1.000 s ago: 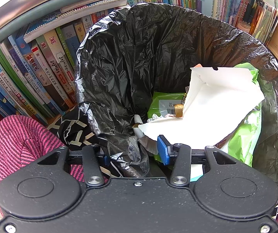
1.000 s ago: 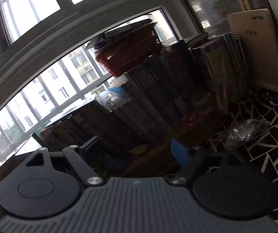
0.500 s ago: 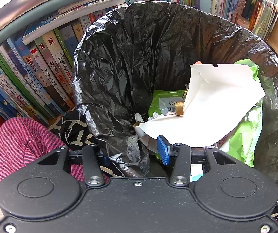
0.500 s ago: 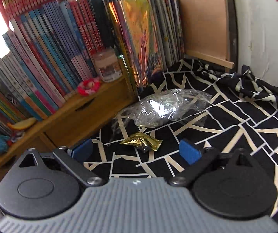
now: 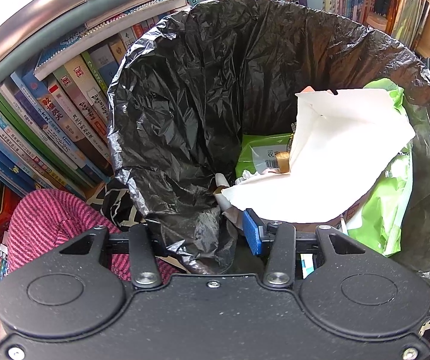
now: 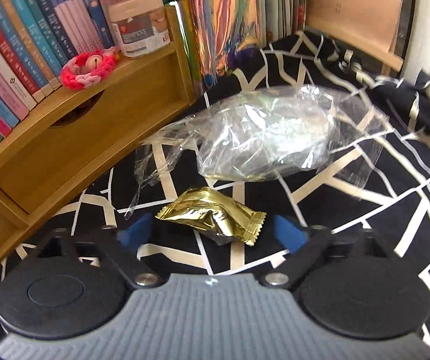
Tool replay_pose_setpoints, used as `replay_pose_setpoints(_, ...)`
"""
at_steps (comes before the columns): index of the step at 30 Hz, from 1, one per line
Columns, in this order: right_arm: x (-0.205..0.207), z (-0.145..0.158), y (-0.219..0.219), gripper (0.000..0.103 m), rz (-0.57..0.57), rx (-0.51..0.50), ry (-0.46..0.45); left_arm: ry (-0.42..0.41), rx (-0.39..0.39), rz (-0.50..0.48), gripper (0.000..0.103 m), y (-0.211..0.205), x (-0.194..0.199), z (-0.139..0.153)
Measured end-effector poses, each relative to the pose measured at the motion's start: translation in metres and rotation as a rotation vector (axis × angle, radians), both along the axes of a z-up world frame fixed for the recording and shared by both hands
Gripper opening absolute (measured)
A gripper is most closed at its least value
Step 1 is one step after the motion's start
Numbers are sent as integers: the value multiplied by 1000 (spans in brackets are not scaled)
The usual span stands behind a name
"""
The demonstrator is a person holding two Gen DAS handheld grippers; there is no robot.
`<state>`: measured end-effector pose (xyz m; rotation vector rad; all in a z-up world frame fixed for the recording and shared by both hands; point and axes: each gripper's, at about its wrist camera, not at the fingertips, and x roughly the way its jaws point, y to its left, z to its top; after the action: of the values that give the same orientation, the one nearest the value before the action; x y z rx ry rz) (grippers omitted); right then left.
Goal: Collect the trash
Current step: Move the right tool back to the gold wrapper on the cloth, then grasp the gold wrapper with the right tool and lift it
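The left claw [image 5: 206, 237] is clamping the near rim of the black bin liner [image 5: 185, 120]. The right claw [image 6: 212, 232] is closing, pads not yet touching the gold wrapper [image 6: 215, 219] lying between them, just below the clear plastic bag [image 6: 263, 138].

- The mouth of the black plastic bin liner [image 5: 185, 96] stands wide; its far and left side is free down to the bottom.
- A white folded paper sheet [image 5: 341, 156] and green plastic wrappers [image 5: 380, 219] fill the right side.
- On the black cloth with pale lines [image 6: 365, 210], a crumpled clear plastic bag [image 6: 263, 138] lies beyond the gold foil wrapper [image 6: 215, 219].
- A wooden shelf box [image 6: 74, 147] walls the left; cloth to the right lies bare.
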<state>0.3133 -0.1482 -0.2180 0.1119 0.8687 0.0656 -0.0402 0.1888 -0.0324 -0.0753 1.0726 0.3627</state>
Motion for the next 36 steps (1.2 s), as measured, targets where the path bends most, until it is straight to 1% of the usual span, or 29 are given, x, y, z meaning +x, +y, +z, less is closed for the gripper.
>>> replay_pose_setpoints(2, -6, 3, 1, 38, 7, -17, -7, -3, 2, 0, 43, 0, 0, 0)
replay_pose_setpoints(3, -8, 4, -1, 5, 8, -8, 0, -5, 3, 0, 43, 0, -1, 0)
replay_pose_setpoints(5, -16, 8, -9, 4, 6, 41, 15, -10, 0, 0, 43, 0, -1, 0)
replay_pose_setpoints(6, -22, 12, -12, 4, 9, 48, 8, -13, -2, 1, 43, 0, -2, 0)
replay_pose_setpoints(11, -53, 27, -22, 4, 58, 53, -28, -28, -7, 4, 43, 0, -3, 1)
replay_pose_setpoints(12, -56, 30, -23, 6, 66, 48, -37, -31, -8, 4, 43, 0, -4, 1)
replay_pose_setpoints(13, -59, 33, -25, 15, 72, 49, -44, -33, -9, 5, 43, 1, -4, 1)
replay_pose_setpoints(14, -60, 35, -26, 27, 66, 49, -58, -35, -10, 6, 43, 1, -4, 1)
replay_pose_setpoints(15, -57, 35, -29, 51, 71, 65, -73, -36, -11, 7, 43, 1, -4, 1)
replay_pose_setpoints(16, -54, 35, -29, 72, 77, 79, -86, -35, -11, 8, 43, 1, -4, 1)
replay_pose_setpoints(17, -51, 34, -28, 78, 76, 75, -92, -34, -9, 8, 43, 1, -4, 1)
replay_pose_setpoints(23, -18, 21, -7, 81, 95, 36, -94, -14, -10, 19, 43, 0, 0, 1)
replay_pose_setpoints(25, -6, 16, 1, 88, 97, 16, -99, -13, -8, 25, 43, 0, 1, 1)
replay_pose_setpoints(27, 6, 10, 8, 90, 103, -7, -93, -10, -3, 34, 43, -1, 1, 1)
replay_pose_setpoints(29, 19, 2, 18, 95, 115, -41, -45, -10, 3, 39, 43, -2, 2, 1)
replay_pose_setpoints(30, 24, -4, 20, 96, 124, -51, -7, -11, 8, 42, 43, -3, 2, 1)
replay_pose_setpoints(31, 25, -8, 22, 94, 125, -55, 8, -11, 13, 42, 43, -3, 2, 1)
replay_pose_setpoints(33, 17, -7, 23, 82, 122, -48, -26, -13, 21, 41, 43, -4, 3, 1)
replay_pose_setpoints(34, 13, -5, 23, 66, 134, -50, -41, -16, 24, 41, 43, -5, 2, 1)
replay_pose_setpoints(35, 8, -3, 24, 53, 145, -58, -55, -20, 25, 41, 43, -5, 2, 1)
replay_pose_setpoints(36, 5, 0, 23, 35, 148, -64, -57, -24, 26, 41, 43, -5, 1, 1)
